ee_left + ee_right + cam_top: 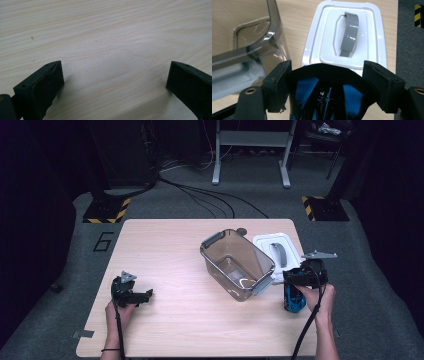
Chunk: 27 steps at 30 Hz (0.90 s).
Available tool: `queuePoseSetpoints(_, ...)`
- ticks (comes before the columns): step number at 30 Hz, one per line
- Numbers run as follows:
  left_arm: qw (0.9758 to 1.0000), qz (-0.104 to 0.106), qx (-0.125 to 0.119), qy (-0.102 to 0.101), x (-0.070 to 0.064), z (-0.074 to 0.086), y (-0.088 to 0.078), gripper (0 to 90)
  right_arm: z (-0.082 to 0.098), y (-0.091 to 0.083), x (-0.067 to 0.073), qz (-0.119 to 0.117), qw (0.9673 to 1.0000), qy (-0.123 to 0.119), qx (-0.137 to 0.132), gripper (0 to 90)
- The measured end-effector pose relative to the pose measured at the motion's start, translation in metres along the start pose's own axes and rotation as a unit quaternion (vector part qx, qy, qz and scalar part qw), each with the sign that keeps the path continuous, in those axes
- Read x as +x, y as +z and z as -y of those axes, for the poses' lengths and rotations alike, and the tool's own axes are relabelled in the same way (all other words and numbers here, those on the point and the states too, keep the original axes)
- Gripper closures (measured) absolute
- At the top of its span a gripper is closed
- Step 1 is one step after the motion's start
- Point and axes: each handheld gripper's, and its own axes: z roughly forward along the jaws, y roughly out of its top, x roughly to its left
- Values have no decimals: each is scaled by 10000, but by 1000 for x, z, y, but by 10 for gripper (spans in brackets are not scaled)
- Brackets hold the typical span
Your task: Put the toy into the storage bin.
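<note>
My right gripper (296, 290) (327, 75) is shut on a black and blue object (294, 302) (305, 90); both pads press its black rim, and it hangs just above the table's right edge. Just left of it stands a clear, smoky plastic container (237, 262) (249, 37), open and empty. Its white lid (277, 251) (362, 50) with a grey handle (349, 35) lies flat behind my right gripper. At the front left, my left gripper (145, 295) (115, 77) rests low over the bare wood, open with nothing between its jaws.
The light wooden table (175, 250) has bare room across its left and middle. Beyond it, on the grey floor, cables (210, 195) run past a metal stand (250, 150) and yellow-black striped base plates (105, 210).
</note>
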Motion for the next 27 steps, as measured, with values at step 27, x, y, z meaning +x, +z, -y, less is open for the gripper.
queuePoseSetpoints(27, 10000, 0, 0, 1, 0, 0, 0, 10, -40, 9, -13, 340, 9993, 102, -115, 247)
